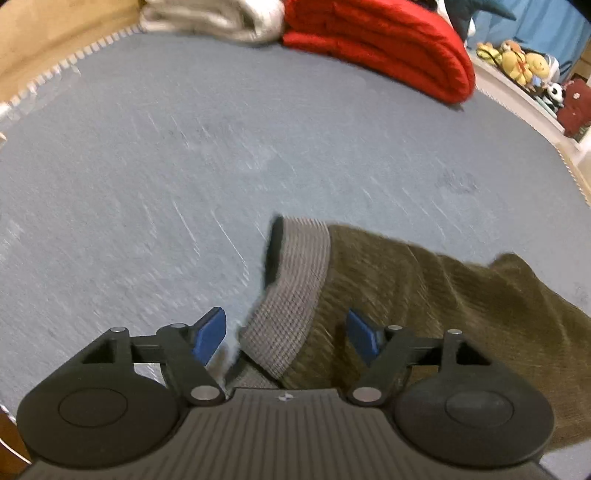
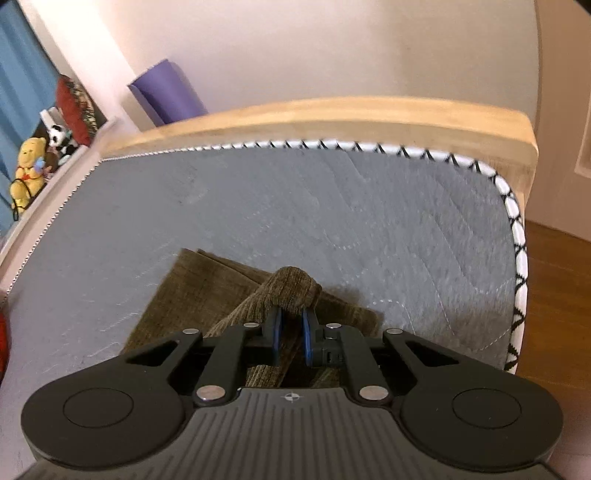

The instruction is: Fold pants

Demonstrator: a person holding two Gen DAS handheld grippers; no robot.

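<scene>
A grey-blue mattress (image 1: 221, 155) fills most of both views, its zigzag-stitched white edge (image 2: 517, 236) curving down the right side of the right wrist view, with a pale wooden bed frame (image 2: 332, 114) arching across the upper middle there. A folded red blanket (image 1: 384, 44) lies along the top of the left wrist view, right of centre, with a folded pale blanket (image 1: 214, 18) to its left. The olive-brown pants (image 1: 443, 295) lie on the mattress at the lower right of the left wrist view, their grey ribbed waistband (image 1: 295, 288) running down the middle (the fabric looks corduroy-like). In the right wrist view the pants (image 2: 192, 284) spread just below centre, one fold bunched up into a rounded hump. A rolled purple mat (image 2: 166, 92) stands at the upper left, and stuffed toys (image 2: 29, 162) crowd the far left edge. The left tongs (image 1: 286, 336) stand wide apart, straddling the waistband without pressing it. The right tongs (image 2: 291, 336) are clamped on that raised fold of the pants.
</scene>
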